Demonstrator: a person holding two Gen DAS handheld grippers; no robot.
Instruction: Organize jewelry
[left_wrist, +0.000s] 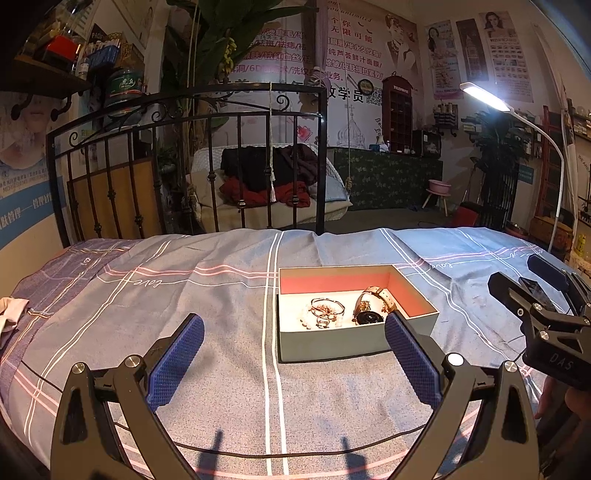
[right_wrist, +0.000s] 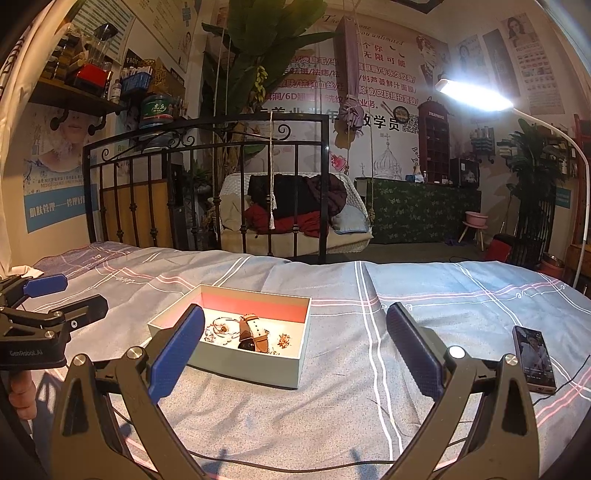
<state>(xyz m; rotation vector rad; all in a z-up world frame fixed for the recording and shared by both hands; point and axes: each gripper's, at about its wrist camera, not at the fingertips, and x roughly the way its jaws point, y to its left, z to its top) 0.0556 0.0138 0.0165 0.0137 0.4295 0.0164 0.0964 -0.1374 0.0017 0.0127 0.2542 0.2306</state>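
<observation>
An open grey-green box (left_wrist: 332, 345) with a pink inside wall sits on the bed. It holds a watch with a tan strap (left_wrist: 373, 306), bangles and small jewelry (left_wrist: 325, 312). In the right wrist view the box (right_wrist: 243, 363) lies left of centre with the watch (right_wrist: 253, 332) and a small ornament (right_wrist: 284, 339) inside. My left gripper (left_wrist: 295, 362) is open and empty, just short of the box. My right gripper (right_wrist: 295, 350) is open and empty, to the right of the box. Each gripper shows in the other's view, at the right edge (left_wrist: 532, 291) and the left edge (right_wrist: 62, 295).
The bed has a grey-blue striped sheet (left_wrist: 184, 295). A phone (right_wrist: 533, 358) lies on the sheet at the right. A thin black cable (right_wrist: 295, 467) runs across the near edge. An iron bed frame (left_wrist: 192, 162) stands behind, and a lamp (right_wrist: 476, 92) shines at the right.
</observation>
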